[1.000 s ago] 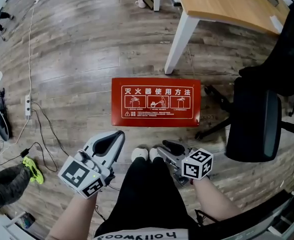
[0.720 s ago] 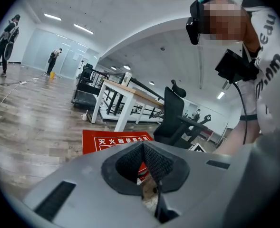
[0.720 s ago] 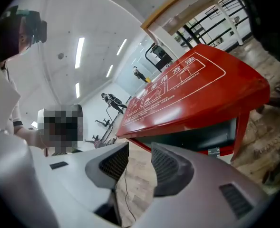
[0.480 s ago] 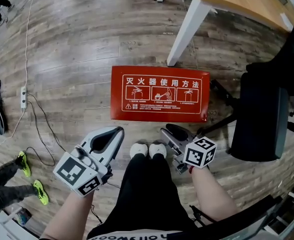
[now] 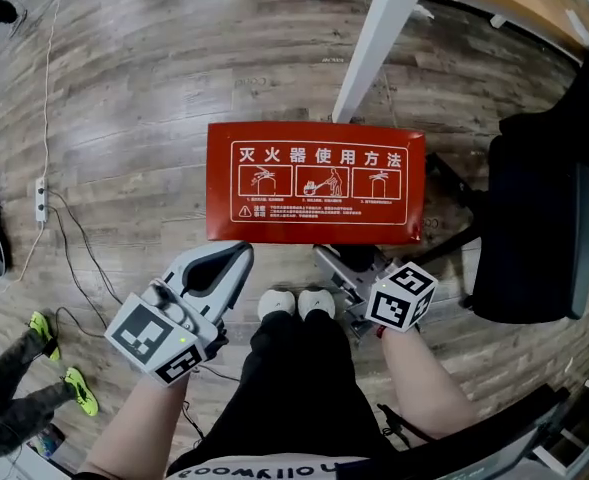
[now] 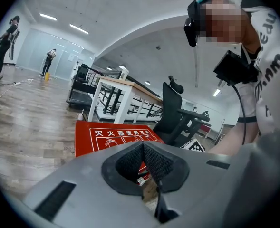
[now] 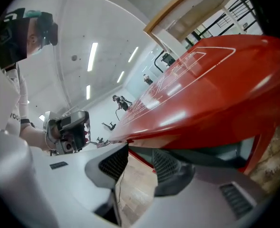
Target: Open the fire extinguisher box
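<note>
Gleaming red rectangular box lid (image 5: 315,182), wood-plank floor (image 5: 154,88)

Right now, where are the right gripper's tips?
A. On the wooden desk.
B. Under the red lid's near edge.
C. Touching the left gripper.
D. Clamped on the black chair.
B: the right gripper view shows the red lid just above the open jaws of the right gripper, and in the head view its tips vanish under the lid's near edge.
</note>
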`<state>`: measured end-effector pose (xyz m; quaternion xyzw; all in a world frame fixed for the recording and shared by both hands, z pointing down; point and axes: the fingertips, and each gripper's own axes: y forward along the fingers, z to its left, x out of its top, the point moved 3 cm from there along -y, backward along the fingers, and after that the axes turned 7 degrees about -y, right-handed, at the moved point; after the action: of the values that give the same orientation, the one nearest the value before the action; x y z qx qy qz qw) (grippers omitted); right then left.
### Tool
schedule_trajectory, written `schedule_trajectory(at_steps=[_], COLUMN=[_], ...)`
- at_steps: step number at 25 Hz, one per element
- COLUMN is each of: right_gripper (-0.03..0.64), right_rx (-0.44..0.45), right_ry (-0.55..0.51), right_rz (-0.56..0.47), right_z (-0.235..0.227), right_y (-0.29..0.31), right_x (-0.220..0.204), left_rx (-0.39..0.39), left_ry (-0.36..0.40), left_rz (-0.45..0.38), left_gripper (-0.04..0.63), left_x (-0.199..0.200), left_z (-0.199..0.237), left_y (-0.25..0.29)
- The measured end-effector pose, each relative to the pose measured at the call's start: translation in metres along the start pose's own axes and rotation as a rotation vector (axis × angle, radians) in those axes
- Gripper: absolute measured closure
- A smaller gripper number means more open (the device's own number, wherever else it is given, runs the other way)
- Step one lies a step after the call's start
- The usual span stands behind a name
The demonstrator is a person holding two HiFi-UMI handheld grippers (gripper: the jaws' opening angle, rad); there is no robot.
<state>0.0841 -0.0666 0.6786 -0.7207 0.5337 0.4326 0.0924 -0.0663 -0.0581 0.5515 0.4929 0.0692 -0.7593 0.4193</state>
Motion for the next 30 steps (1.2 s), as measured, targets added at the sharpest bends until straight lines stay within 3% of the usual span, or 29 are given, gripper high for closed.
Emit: schedule_trajectory(at_steps=[8, 16, 30], right_gripper=[0.474, 0.474, 0.474], right_rx=[0.102, 0.125, 0.146], right_ry=[-0.002, 0.027, 0.088], right_rz=[-0.072, -0.115, -0.197], right_z=[0.013, 0.028, 0.052], right_y=[-0.008, -0.017, -0.03], right_x=[0.007, 0.021, 0.056], left_rx=[-0.001, -0.003, 0.015], left_ry=[0.0, -0.009, 0.016], left_rz=[0.002, -0.01, -0.066], left_gripper=[0.589, 0.589, 0.589], left_x=[-0.008, -0.009, 0.027], left_z=[0.002, -0.009, -0.02], left_y=[0.004, -0.001, -0.02])
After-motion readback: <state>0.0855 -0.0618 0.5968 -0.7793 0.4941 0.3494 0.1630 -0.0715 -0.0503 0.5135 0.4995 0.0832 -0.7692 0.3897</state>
